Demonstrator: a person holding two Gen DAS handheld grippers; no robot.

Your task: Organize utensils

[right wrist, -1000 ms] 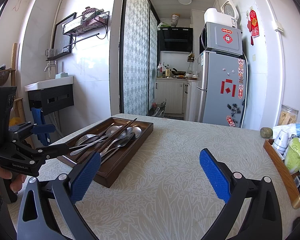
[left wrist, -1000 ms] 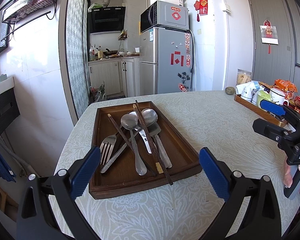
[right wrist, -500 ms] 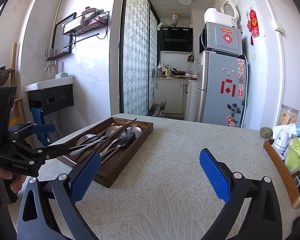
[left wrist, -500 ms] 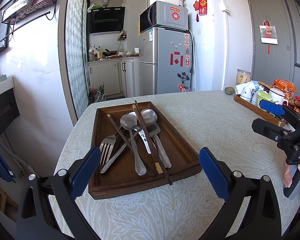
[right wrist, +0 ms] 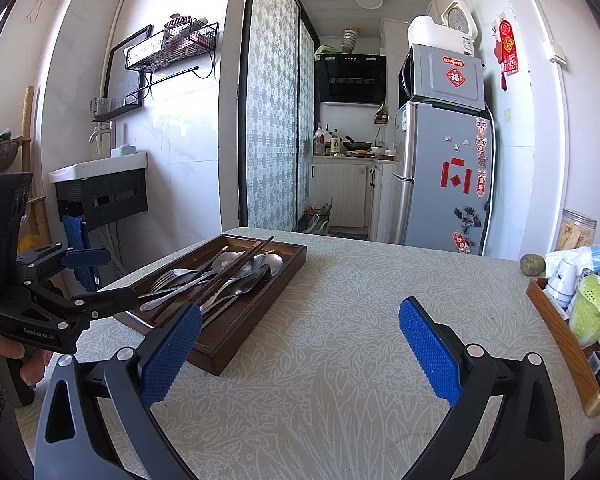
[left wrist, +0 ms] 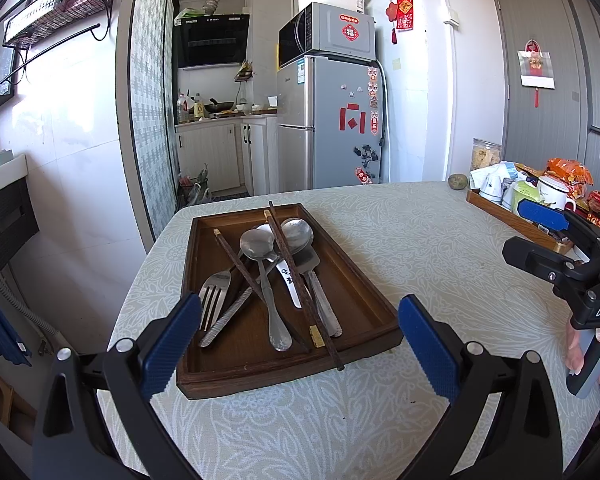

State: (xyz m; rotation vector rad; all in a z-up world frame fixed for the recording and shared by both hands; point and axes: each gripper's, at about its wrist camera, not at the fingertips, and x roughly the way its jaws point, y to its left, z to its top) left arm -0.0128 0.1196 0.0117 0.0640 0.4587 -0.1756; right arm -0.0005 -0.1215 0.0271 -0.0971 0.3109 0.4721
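— Left wrist view: what does it give you?
— The left claw (left wrist: 300, 336) spread wide and empty, hovering above the near end of the wooden tray (left wrist: 352, 276) on the bench (left wrist: 420, 248). Spoons (left wrist: 256, 244), a fork (left wrist: 214, 292), a knife (left wrist: 290, 286) and dark chopsticks (left wrist: 296, 276) lie crossed in the tray.
— And the right claw (right wrist: 300, 350)?
— Also spread apart, holding nothing, over bare bench just right of the tray.
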